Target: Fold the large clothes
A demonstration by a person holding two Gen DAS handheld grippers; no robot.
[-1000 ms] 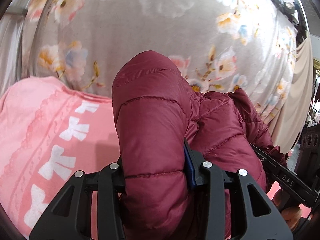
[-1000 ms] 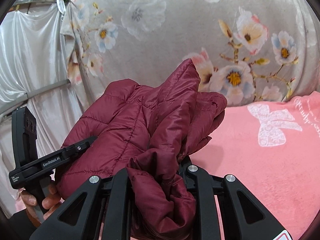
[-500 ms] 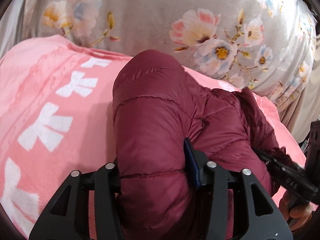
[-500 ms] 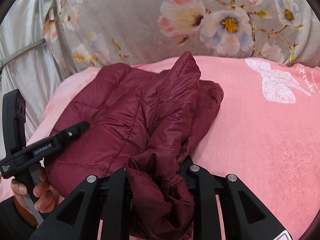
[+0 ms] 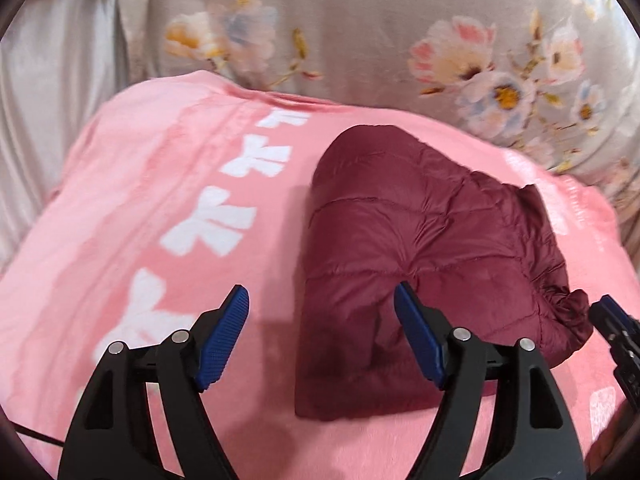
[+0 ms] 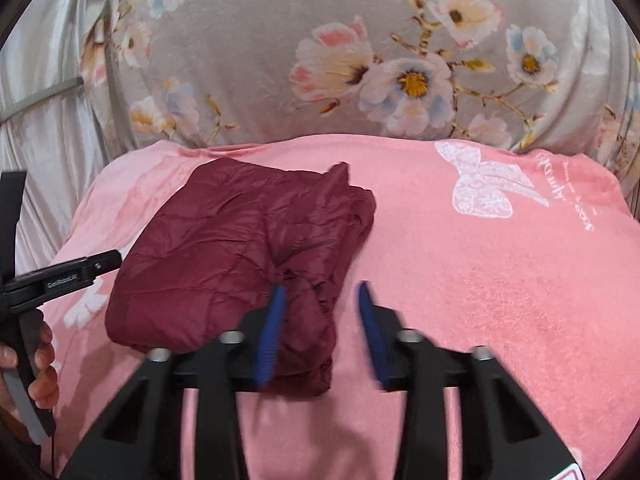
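A folded maroon quilted jacket (image 5: 420,248) lies on the pink blanket (image 5: 160,200); it also shows in the right wrist view (image 6: 240,240). My left gripper (image 5: 322,312) is open and empty, its jaws wide apart at the jacket's near left edge. My right gripper (image 6: 320,308) is open and empty at the jacket's near right corner. The left gripper's body (image 6: 60,276) shows at the left of the right wrist view, and the right gripper's tip (image 5: 616,324) at the right edge of the left wrist view.
The pink blanket (image 6: 500,280) with white bow prints covers the surface. A grey floral cloth (image 6: 360,60) hangs behind it. Silvery curtain fabric (image 6: 36,128) hangs at the left.
Both grippers have let go of the jacket and opened. The jacket has come down and now lies folded on the blanket. Both grippers have drawn back a little.
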